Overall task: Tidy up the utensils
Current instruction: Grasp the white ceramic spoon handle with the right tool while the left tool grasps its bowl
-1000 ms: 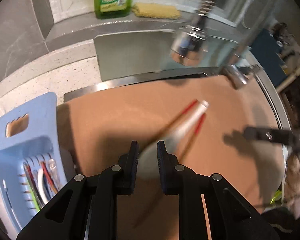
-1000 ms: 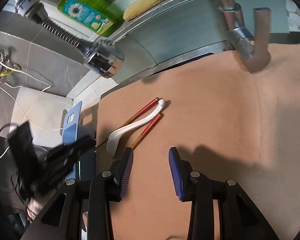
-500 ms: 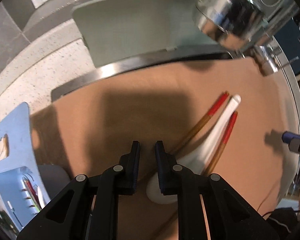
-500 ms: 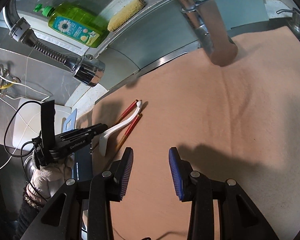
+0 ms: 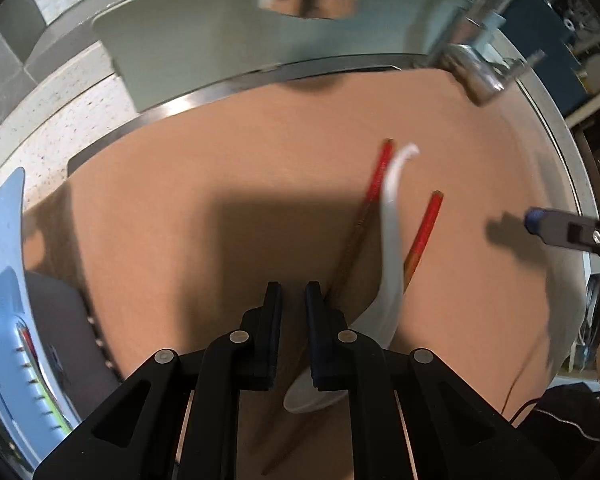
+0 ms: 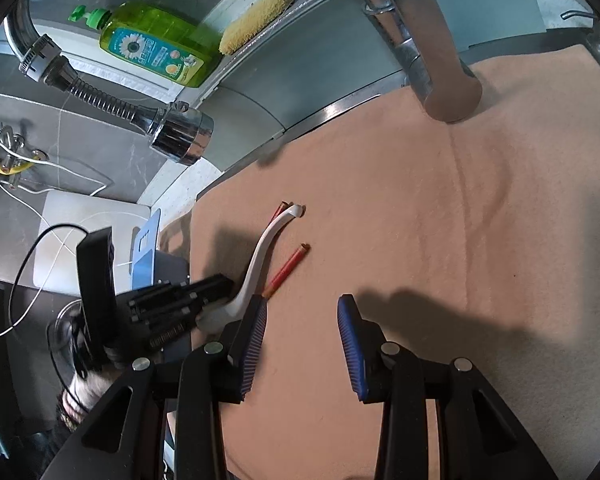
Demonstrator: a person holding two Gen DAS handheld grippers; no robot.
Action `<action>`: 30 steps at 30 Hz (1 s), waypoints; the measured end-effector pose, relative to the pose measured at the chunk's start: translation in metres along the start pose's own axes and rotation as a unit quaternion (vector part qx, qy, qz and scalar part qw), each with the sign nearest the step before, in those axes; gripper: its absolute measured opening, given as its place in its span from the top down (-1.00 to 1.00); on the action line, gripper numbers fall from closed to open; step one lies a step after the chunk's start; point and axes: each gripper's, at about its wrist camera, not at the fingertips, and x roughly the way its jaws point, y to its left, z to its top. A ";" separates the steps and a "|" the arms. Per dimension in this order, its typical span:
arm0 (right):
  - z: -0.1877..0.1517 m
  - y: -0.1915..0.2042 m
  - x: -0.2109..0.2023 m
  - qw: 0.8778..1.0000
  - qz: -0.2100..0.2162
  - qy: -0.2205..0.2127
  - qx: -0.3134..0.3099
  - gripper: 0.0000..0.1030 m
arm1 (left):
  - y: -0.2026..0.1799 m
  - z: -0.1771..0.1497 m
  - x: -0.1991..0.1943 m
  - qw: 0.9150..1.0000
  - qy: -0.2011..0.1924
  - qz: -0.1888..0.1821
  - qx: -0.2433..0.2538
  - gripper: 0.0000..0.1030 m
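Observation:
A white ceramic spoon [image 5: 392,240] lies tipped on its side on the tan cloth [image 5: 180,220], its handle crossing one of two red-tipped chopsticks [image 5: 376,184]. The other chopstick [image 5: 424,232] lies apart to its right. My left gripper [image 5: 293,292] points steeply down at the spoon's bowl. Its jaws are closing to a narrow slit on the bowl's rim, and the bowl is partly hidden under its right finger. In the right wrist view the left gripper [image 6: 228,284] meets the spoon [image 6: 260,256] at the bowl end. My right gripper [image 6: 302,304] hovers open and empty beside the chopstick [image 6: 288,268].
A blue utensil basket [image 5: 4,280] holding several utensils stands off the cloth's left edge. A pull-out faucet head [image 6: 180,136] and a tap spout [image 6: 440,80] hang over the back. Green soap bottle [image 6: 152,44] and sponge [image 6: 256,20] sit on the ledge.
My left gripper dropped onto the spoon's bowl and its jaws narrowed. The spoon rolled onto its side and swung across one chopstick; the other chopstick shifted away. The right gripper held still.

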 end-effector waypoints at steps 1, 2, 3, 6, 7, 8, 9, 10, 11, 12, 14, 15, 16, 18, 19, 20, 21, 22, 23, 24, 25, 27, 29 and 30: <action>-0.001 -0.001 0.000 1.000 0.002 0.002 0.000 0.35 | -0.004 -0.002 0.000 1.000 -0.001 -0.008 -0.005 0.83; -0.001 -0.001 0.000 1.000 0.004 0.004 -0.001 0.35 | -0.010 -0.006 0.000 1.000 -0.003 -0.013 -0.008 0.83; -0.002 -0.001 0.001 1.000 0.005 0.006 -0.002 0.35 | -0.016 -0.010 0.000 1.000 -0.004 -0.013 -0.007 0.83; -0.004 -0.002 0.001 1.000 0.009 0.012 -0.009 0.35 | -0.035 -0.018 -0.002 1.000 -0.007 -0.010 0.002 0.83; -0.005 -0.002 0.001 1.000 0.011 0.015 -0.011 0.35 | -0.042 -0.022 -0.003 1.000 -0.011 -0.006 0.003 0.83; -0.006 -0.003 0.002 1.000 0.013 0.017 -0.012 0.35 | -0.045 -0.025 -0.004 1.000 -0.013 -0.007 0.003 0.83; -0.006 -0.003 0.002 1.000 0.014 0.020 -0.013 0.35 | -0.048 -0.027 -0.004 1.000 -0.016 -0.010 0.000 0.83; -0.006 -0.004 0.003 0.999 0.016 0.024 -0.014 0.35 | -0.052 -0.031 -0.005 1.000 -0.019 -0.012 -0.003 0.83; -0.007 -0.004 0.003 0.999 0.018 0.027 -0.015 0.35 | -0.054 -0.033 -0.007 1.000 -0.023 -0.013 -0.005 0.83; -0.006 -0.004 0.004 0.999 0.019 0.029 -0.016 0.35 | -0.056 -0.036 -0.008 1.000 -0.028 -0.008 -0.005 0.83; -0.004 -0.002 0.006 0.999 0.019 0.035 -0.026 0.35 | -0.057 -0.046 -0.015 0.999 -0.039 0.010 -0.010 0.75; -0.003 -0.001 0.007 0.999 0.019 0.037 -0.031 0.35 | -0.056 -0.047 -0.018 0.999 -0.047 0.012 -0.019 0.75; -0.001 0.002 0.008 0.998 0.021 0.042 -0.040 0.35 | -0.047 -0.043 -0.017 0.998 -0.052 0.010 -0.027 0.75; 0.002 0.006 0.012 0.997 0.024 0.048 -0.053 0.35 | -0.041 -0.047 -0.033 0.996 -0.071 0.017 -0.042 0.75; 0.005 0.010 0.015 0.996 0.024 0.053 -0.065 0.35 | -0.040 -0.051 -0.039 0.996 -0.080 0.017 -0.047 0.74; 0.006 0.013 0.018 0.995 0.023 0.057 -0.073 0.35 | -0.040 -0.055 -0.046 0.995 -0.089 0.015 -0.053 0.73; 0.007 0.016 0.021 0.995 0.021 0.060 -0.081 0.35 | -0.040 -0.061 -0.052 0.994 -0.095 0.012 -0.056 0.65; 0.009 0.018 0.025 0.994 0.019 0.063 -0.088 0.35 | -0.045 -0.062 -0.055 0.994 -0.099 0.010 -0.055 0.57; 0.011 0.020 0.030 0.993 0.016 0.066 -0.093 0.35 | -0.050 -0.071 -0.059 0.993 -0.102 0.008 -0.052 0.53; 0.013 0.021 0.033 0.993 0.015 0.069 -0.094 0.35 | -0.056 -0.080 -0.062 0.994 -0.102 0.006 -0.044 0.44; 0.015 0.021 0.038 0.993 0.015 0.072 -0.095 0.35 | -0.063 -0.084 -0.062 0.994 -0.100 0.004 -0.037 0.39; 0.017 0.021 0.043 0.992 0.011 0.075 -0.099 0.35 | -0.076 -0.088 -0.057 0.995 -0.089 -0.010 -0.035 0.39; 0.018 0.021 0.049 0.992 0.009 0.078 -0.101 0.35 | -0.082 -0.091 -0.052 0.995 -0.080 -0.033 -0.050 0.39; 0.019 0.020 0.051 0.992 0.011 0.079 -0.099 0.35 | -0.085 -0.089 -0.049 0.994 -0.077 -0.044 -0.061 0.39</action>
